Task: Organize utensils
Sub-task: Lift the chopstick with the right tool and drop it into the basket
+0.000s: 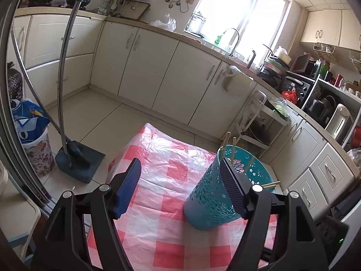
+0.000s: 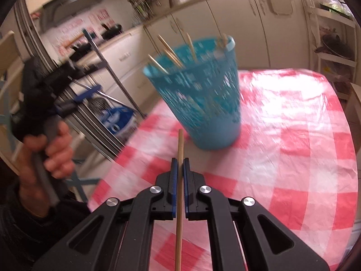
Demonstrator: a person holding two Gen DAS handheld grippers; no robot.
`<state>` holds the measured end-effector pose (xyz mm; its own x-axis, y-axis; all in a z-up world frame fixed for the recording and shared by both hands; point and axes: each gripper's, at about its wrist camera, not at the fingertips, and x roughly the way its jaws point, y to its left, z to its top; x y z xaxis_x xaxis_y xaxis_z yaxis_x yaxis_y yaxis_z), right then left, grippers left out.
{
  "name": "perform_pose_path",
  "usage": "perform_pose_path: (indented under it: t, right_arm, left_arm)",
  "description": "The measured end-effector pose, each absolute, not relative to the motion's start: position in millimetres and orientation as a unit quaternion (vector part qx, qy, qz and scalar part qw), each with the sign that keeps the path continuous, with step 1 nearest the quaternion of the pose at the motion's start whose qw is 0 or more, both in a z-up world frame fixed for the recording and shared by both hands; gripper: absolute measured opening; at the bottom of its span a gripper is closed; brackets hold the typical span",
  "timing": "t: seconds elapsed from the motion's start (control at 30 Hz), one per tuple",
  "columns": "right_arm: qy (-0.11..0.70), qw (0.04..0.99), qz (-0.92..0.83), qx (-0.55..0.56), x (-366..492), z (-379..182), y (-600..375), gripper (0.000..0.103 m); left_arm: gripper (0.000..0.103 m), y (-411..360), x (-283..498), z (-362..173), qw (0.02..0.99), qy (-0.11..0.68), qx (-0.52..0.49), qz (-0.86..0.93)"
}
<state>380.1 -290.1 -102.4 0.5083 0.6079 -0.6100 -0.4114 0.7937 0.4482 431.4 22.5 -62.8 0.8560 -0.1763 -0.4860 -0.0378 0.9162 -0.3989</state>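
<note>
Right gripper (image 2: 180, 164) clamps one chopstick (image 2: 179, 180); left gripper (image 1: 180, 185) gapes wide beside one teal holder (image 1: 212, 194).

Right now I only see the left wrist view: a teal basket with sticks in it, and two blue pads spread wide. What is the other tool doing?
Observer: The right tool is shut on a wooden chopstick, pinched between its pads.
Visitor: Which way does that stick point?
Observer: Its far end points toward the base of the teal basket, short of touching it.
Visitor: Can you see who is holding my tool?
Observer: Yes, a bare hand grips the left tool's handle at the table's edge, beside the checked tablecloth.
</note>
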Motion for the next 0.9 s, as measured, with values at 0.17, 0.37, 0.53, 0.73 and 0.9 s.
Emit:
perform_pose_path:
  t: [0.17, 0.37, 0.53, 0.73, 0.9]
  right_arm:
    - [0.324, 0.872, 0.324, 0.172, 380, -57, -292, 0.005]
    - [0.232, 0.904, 0.294, 0.204, 417, 0, -289, 0.005]
    - [0.164, 0.937, 0.228, 0.207, 461, 27, -272, 0.006]
    - [0.140, 0.970, 0.129, 0.152, 496, 17, -248, 0.006]
    - [0.179, 0.972, 0.107, 0.107, 499, -14, -235, 0.008]
  left_arm:
    - [0.071, 22, 429, -62, 0.941, 0.270, -0.200, -0.041]
    - [0.072, 19, 430, -65, 0.938, 0.280, -0.198, -0.046]
    - [0.072, 15, 431, -66, 0.938, 0.286, -0.191, -0.051]
    - [0.073, 17, 433, -69, 0.935, 0.296, -0.190, -0.053]
    - [0.074, 19, 433, -69, 0.934, 0.300, -0.186, -0.050]
